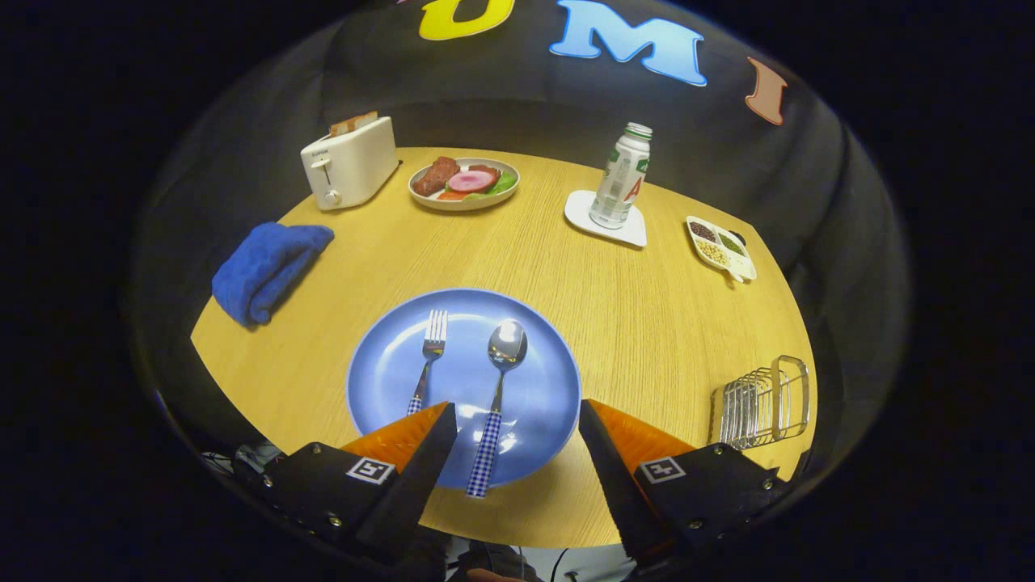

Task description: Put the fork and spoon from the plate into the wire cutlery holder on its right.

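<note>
Blue plate (388,380) on wood table (631,323) carrying fork (428,356) left, spoon (497,388) right, spoon handle lying between spread fingers of empty gripper (517,420), fork handle end under left finger, wire holder (760,404) right of plate.

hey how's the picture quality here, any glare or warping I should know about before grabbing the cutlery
Gripper view: fisheye warp bows the table edge; glare on the spoon bowl and the blue plate near the tongs, which stand open, spoon handle between them; fork and wire cutlery holder stay sharp; corners fall dark.
</note>
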